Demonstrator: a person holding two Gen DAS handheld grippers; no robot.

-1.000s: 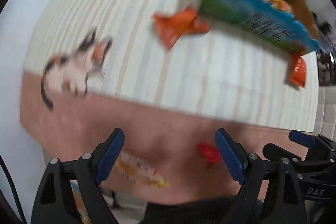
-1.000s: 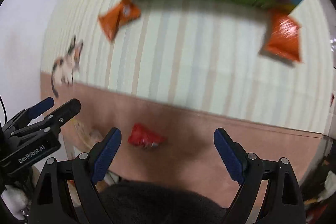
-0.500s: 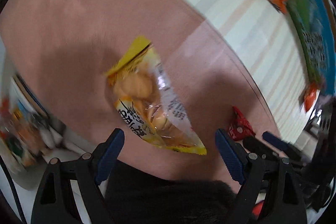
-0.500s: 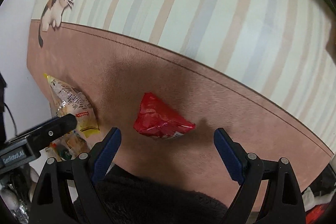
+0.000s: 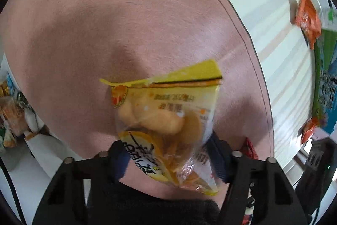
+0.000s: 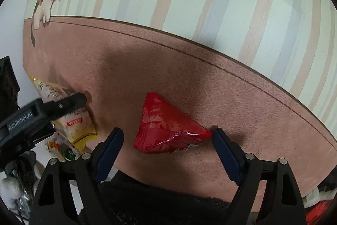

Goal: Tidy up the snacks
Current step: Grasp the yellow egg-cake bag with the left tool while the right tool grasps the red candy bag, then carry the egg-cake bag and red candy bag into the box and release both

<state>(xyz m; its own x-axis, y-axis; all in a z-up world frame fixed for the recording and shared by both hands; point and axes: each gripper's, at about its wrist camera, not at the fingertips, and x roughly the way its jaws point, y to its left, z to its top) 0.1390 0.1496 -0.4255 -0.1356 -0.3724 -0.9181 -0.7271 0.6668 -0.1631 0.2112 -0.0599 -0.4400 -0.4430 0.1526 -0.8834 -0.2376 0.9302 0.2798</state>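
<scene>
- The left gripper [image 5: 168,158] had just been closing, and its blue pads [image 5: 121,161] sat against both sides of the yellow snack bag [image 5: 166,119], pinching its near end; the bag's sealed top pointed away, over the pink band of the mat [image 5: 105,24].
- The right gripper [image 6: 167,150] had narrowed a little but stood wide, its fingers [image 6: 226,153] flanking the red snack packet [image 6: 166,130]; the right pad looked to be just touching the packet's corner, the left pad apart from it, so nothing was held yet.
- The red packet lay flat on the pink band, right of the yellow bag and near the mat's close edge.
- Doing the step well probably meant squeezing the yellow bag gently, since the puffed pieces inside would crush, and lifting straight so the slack film did not slip.
- The right gripper would likely do best to centre on the packet's thick body before closing, as a pinch on the tapered corner could let it squirt out.
- Counted: one yellow bag, one red packet, two orange packets [image 5: 306,18] at the far right beside one large blue-green bag [image 5: 324,81], two grippers.
- More packets lay off the mat's near left edge, too blurred to count.
</scene>
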